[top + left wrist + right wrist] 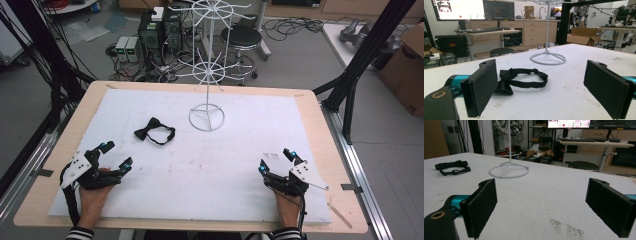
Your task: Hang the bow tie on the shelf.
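Both tongs rest apart and empty: left gripper [114, 154] at seven o'clock, right gripper [276, 161] at five. Bow tie [154, 130] lies untouched at ten o'clock; reaching it likely comes next.

there is one black bow tie [154, 131] on the white mat [240, 165], lying ahead of the left gripper [116, 155], a little to its right. there is one white wire stand [207, 65], farther ahead, between the lines of the two grippers. the stand has two spoked wheels and one round base ring. there are two grippers: the left one and the right gripper [275, 160], each with two black jaws standing wide apart. two hands hold them. there is one table [65, 145].
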`<state>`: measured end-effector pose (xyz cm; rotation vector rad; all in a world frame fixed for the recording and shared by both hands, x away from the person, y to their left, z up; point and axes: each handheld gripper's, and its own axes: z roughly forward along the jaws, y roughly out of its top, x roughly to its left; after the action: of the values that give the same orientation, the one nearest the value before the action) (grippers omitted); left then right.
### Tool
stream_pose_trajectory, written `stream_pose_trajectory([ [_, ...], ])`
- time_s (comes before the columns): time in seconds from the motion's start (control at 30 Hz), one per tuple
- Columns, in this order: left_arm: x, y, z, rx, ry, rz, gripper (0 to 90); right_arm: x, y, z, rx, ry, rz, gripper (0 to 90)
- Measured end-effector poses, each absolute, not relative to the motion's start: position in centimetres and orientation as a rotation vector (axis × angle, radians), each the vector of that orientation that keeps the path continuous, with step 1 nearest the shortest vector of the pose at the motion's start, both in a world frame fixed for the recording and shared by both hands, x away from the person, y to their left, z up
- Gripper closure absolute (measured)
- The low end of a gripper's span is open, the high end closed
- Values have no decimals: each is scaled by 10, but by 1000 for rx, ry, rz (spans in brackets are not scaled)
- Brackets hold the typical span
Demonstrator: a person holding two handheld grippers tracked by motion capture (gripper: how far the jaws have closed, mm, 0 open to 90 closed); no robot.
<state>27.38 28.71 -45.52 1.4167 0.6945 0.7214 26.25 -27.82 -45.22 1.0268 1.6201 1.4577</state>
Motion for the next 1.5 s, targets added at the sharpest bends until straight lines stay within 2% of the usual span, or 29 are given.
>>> stream_pose_trajectory([
  [1.0, 276, 288, -453, 1438, 734, 734, 121, 263, -278, -452, 1020, 1620, 1448, 94],
  [1.17, 279, 292, -445, 1437, 763, 719, 121, 263, -277, -452, 1021, 1628, 1443, 94],
  [1.3, 288, 292, -435, 1500, 817, 674, 122, 263, -277, -452, 1020, 1628, 1443, 94],
  [1.5, 304, 289, -415, 1573, 860, 680, 122, 263, -277, -452, 1025, 1628, 1445, 94],
])
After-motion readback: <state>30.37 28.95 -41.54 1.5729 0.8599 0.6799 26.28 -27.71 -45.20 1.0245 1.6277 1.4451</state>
